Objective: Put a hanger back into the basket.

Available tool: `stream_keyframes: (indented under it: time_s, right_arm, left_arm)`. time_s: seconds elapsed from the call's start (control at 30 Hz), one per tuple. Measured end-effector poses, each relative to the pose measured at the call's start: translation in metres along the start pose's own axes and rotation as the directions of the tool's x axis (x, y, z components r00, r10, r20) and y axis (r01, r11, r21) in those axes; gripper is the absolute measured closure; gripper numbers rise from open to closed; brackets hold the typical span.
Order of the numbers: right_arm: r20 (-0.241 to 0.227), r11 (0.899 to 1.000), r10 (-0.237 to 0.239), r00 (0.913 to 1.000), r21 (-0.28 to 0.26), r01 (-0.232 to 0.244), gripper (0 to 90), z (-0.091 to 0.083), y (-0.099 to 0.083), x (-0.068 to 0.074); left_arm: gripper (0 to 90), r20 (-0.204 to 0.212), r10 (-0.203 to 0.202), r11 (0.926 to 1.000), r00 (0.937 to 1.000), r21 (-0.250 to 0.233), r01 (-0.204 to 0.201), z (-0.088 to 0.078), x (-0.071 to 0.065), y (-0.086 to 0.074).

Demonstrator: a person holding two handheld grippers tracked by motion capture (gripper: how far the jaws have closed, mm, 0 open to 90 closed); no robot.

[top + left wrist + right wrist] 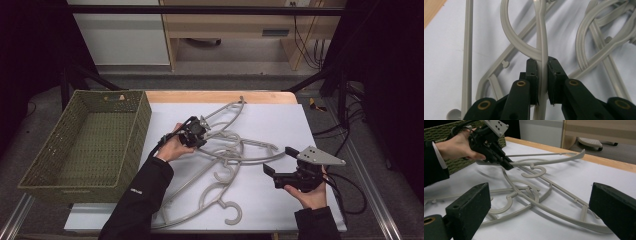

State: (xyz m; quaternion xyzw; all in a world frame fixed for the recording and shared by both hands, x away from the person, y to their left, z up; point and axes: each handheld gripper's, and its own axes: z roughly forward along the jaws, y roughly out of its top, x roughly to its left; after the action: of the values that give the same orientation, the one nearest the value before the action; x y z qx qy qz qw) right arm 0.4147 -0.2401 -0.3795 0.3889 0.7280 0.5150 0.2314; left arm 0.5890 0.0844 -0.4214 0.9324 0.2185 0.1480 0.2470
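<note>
With jaws pinching a grey hanger (541, 47) near the bench's (300, 125) far edge, left hand-held gripper (200, 131) has it lifted; right hand-held gripper (276, 161) spread wide, nr right edge, holding nothing.

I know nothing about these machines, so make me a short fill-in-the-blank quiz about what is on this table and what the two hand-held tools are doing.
1. The left tool is shut on a grey plastic ____.
2. At the table's left edge stands a woven basket coloured ____.
3. The right tool holds nothing; its jaws stand ____.
4. The tangled hangers lie on a sheet coloured ____.

Missing words: hanger; green; open; white
</note>
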Motion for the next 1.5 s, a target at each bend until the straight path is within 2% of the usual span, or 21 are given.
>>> stream_keyframes:
  time_s: [0.13, 0.43, 0.6, 1.0, 1.23, 1.5]
  right_arm:
    - [0.001, 1.000, 0.006, 1.0000, 0.000, -0.006, 4.2, -0.001, 0.000, 0.000]
    - [0.001, 1.000, 0.006, 1.0000, -0.008, -0.006, 4.2, -0.003, 0.001, 0.000]
    - [0.001, 1.000, 0.005, 1.0000, -0.006, -0.005, 4.2, -0.003, 0.001, 0.000]
    - [0.000, 1.000, 0.004, 1.0000, -0.007, -0.004, 4.1, -0.003, 0.001, 0.001]
    - [0.001, 1.000, 0.002, 1.0000, -0.008, -0.002, 4.1, -0.004, 0.001, 0.001]
    - [-0.002, 1.000, 0.001, 1.0000, -0.009, -0.001, 4.1, -0.004, 0.002, 0.002]
  left_arm:
    - [80.7, -0.007, 0.000, 0.9999, 1.0000, -0.014, 0.000, -0.011, 0.000, 0.001]
    - [80.7, 0.000, -0.051, 0.9952, 0.9987, -0.084, 0.051, -0.040, -0.005, -0.002]
    - [80.8, -0.008, -0.063, 0.9920, 0.9980, -0.110, 0.062, -0.058, -0.009, -0.005]
    - [80.9, 0.016, -0.068, 0.9764, 0.9976, -0.204, 0.070, -0.108, -0.029, -0.020]
    - [81.0, 0.024, -0.069, 0.9703, 0.9973, -0.231, 0.073, -0.126, -0.037, -0.031]
    - [81.0, 0.042, -0.064, 0.9574, 0.9970, -0.279, 0.073, -0.151, -0.045, -0.040]
